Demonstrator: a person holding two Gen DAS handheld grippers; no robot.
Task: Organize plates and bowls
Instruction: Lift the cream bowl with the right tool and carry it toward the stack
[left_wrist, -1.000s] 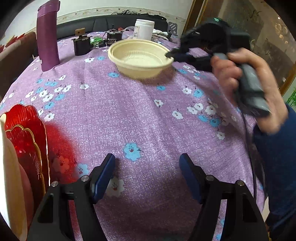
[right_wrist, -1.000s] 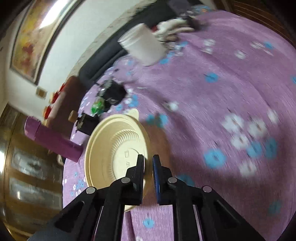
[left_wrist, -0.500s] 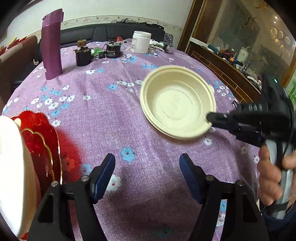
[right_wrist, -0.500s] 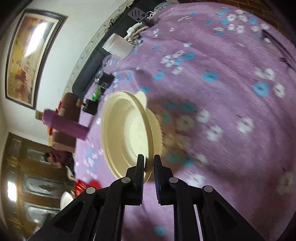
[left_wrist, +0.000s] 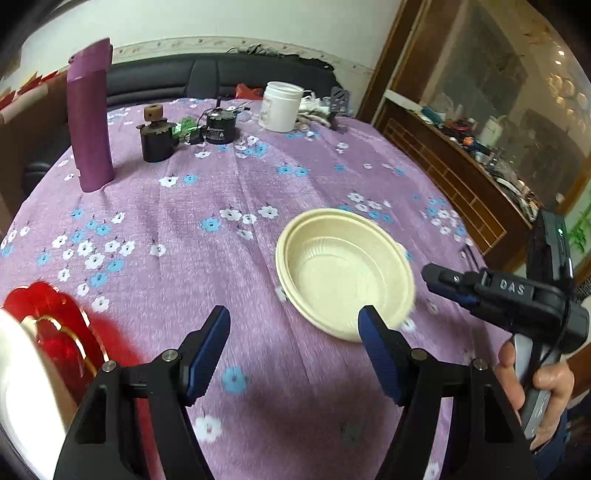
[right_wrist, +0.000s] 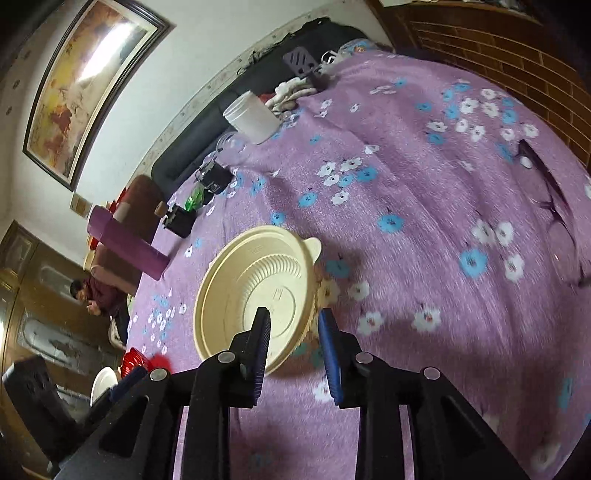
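A cream plastic bowl (left_wrist: 343, 269) sits on the purple flowered tablecloth, right of centre in the left wrist view. It also shows in the right wrist view (right_wrist: 255, 295). My right gripper (right_wrist: 293, 325) is open, its fingers either side of the bowl's near rim without clamping it. It shows in the left wrist view (left_wrist: 428, 275) just right of the bowl. My left gripper (left_wrist: 293, 325) is open and empty, above the cloth near the bowl. A red plate (left_wrist: 59, 332) and a white plate (left_wrist: 18, 387) lie at the far left.
A tall purple bottle (left_wrist: 90, 118), a black holder (left_wrist: 157, 136), a black round device (left_wrist: 220, 127) and a white jar (left_wrist: 280, 107) stand at the table's far side. A dark sofa lies behind. A wooden cabinet (left_wrist: 461, 173) is at the right.
The right gripper carried the bowl from the far side to the near right of the table, set it down and opened its fingers. The left gripper stayed open.
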